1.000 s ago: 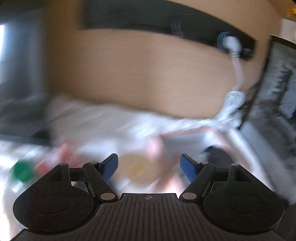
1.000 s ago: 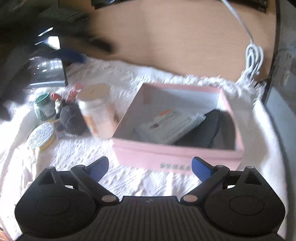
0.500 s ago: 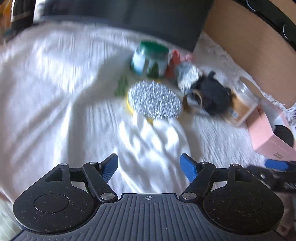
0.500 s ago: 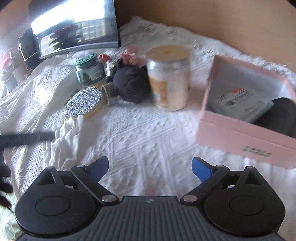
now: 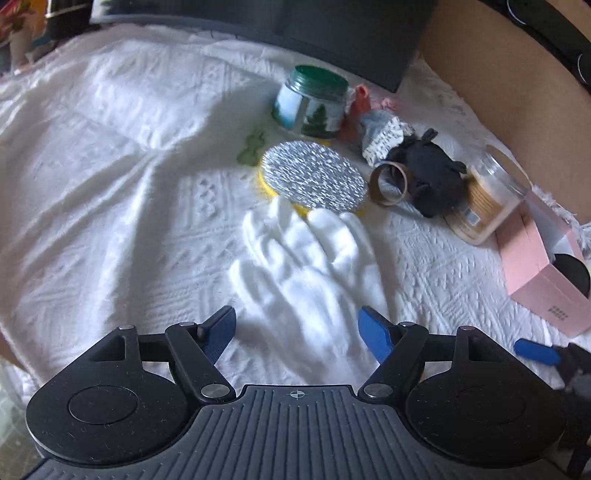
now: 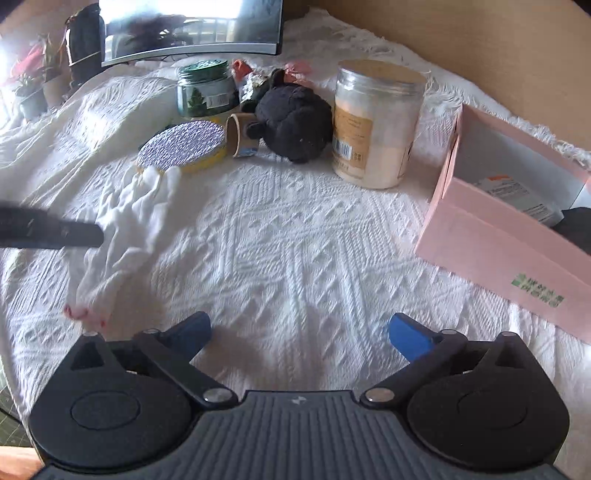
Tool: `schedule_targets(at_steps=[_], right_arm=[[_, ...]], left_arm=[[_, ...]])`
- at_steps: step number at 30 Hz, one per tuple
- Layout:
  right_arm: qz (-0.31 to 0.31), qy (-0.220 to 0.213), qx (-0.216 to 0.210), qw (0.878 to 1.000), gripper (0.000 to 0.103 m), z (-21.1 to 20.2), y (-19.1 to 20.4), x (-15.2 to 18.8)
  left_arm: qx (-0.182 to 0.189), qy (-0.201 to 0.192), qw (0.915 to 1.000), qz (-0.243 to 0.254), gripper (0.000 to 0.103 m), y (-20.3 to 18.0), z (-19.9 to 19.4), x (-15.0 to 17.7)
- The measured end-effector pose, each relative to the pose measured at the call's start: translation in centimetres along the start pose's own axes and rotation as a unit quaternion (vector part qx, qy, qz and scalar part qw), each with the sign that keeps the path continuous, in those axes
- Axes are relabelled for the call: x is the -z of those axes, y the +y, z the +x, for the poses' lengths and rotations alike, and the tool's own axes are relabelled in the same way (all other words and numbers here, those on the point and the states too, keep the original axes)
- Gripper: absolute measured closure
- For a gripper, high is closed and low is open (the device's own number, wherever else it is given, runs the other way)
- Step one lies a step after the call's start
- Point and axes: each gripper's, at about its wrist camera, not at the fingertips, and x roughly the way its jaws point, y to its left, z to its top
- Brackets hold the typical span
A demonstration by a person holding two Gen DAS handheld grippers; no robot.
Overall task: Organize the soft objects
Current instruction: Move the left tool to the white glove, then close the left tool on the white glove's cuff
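A white glove (image 5: 310, 266) lies flat on the white knitted cloth, its fingers touching a round silver-topped yellow sponge (image 5: 314, 177). My left gripper (image 5: 297, 328) is open, its jaws on either side of the glove's cuff, just above it. The glove also shows in the right wrist view (image 6: 129, 229), with the left gripper's finger (image 6: 51, 232) over it. A black plush toy (image 6: 291, 122) sits behind. My right gripper (image 6: 299, 332) is open and empty over bare cloth. A pink box (image 6: 517, 218) at the right holds a packet and a dark soft item.
A green-lidded jar (image 6: 207, 88), a cardboard tape ring (image 6: 240, 134) and a tall clear jar (image 6: 376, 122) stand by the plush. A monitor (image 6: 192, 26) and plants are at the back left. A brown wall runs behind the box.
The left gripper has swung from the wall down to the cloth and now straddles the glove. The right gripper has swung left from the box toward the middle of the cloth.
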Motion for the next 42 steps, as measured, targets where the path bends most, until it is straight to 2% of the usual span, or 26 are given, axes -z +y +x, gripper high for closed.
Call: schedule_targets(at_steps=[5, 9, 17, 20, 24, 29, 32, 33, 38, 42], right_arm=[[-0.002, -0.015, 0.003, 1.0, 0.0, -0.5, 0.2, 0.9], [-0.002, -0.017, 0.003, 1.0, 0.0, -0.9, 0.4, 1.4], [-0.009, -0.009, -0.008, 1.0, 0.0, -1.3, 0.1, 1.7], [-0.012, -0.002, -0.009, 1.0, 0.0, -1.3, 0.2, 1.5], [-0.013, 0.002, -0.006, 1.0, 0.0, -1.2, 0.4, 1.4], [-0.02, -0.005, -0.011, 1.0, 0.0, -1.1, 0.3, 1.5], [-0.021, -0.014, -0.013, 1.0, 0.0, -1.2, 0.3, 1.8], [-0.021, -0.016, -0.012, 1.0, 0.0, -1.2, 0.4, 1.9], [-0.025, -0.024, -0.016, 0.999, 0.0, -1.3, 0.2, 2.2], [-0.028, -0.028, -0.019, 0.999, 0.0, -1.5, 0.1, 2.3]], left_arm=[[0.004, 0.007, 0.9993, 0.036, 0.025, -3.1, 1.6, -0.8], [-0.035, 0.01, 0.9956, 0.087, 0.025, -5.4, 2.5, -0.6], [-0.072, -0.007, 0.9934, 0.089, 0.025, -4.2, 2.4, -0.5], [-0.061, -0.018, 0.9949, 0.078, 0.025, -3.1, 2.1, -0.5], [-0.065, -0.008, 0.9945, 0.082, 0.025, -3.6, 2.2, -0.5], [-0.067, 0.007, 0.9968, 0.045, 0.024, -3.9, 2.2, -0.9], [-0.009, 0.022, 0.9994, 0.024, 0.024, -4.3, 2.3, -1.4], [-0.003, 0.024, 0.9992, 0.031, 0.023, -4.6, 2.5, -1.4], [-0.03, 0.023, 0.9952, 0.09, 0.014, -6.7, 3.3, -0.7], [-0.041, 0.005, 0.9924, 0.116, 0.01, -7.4, 3.4, 0.4]])
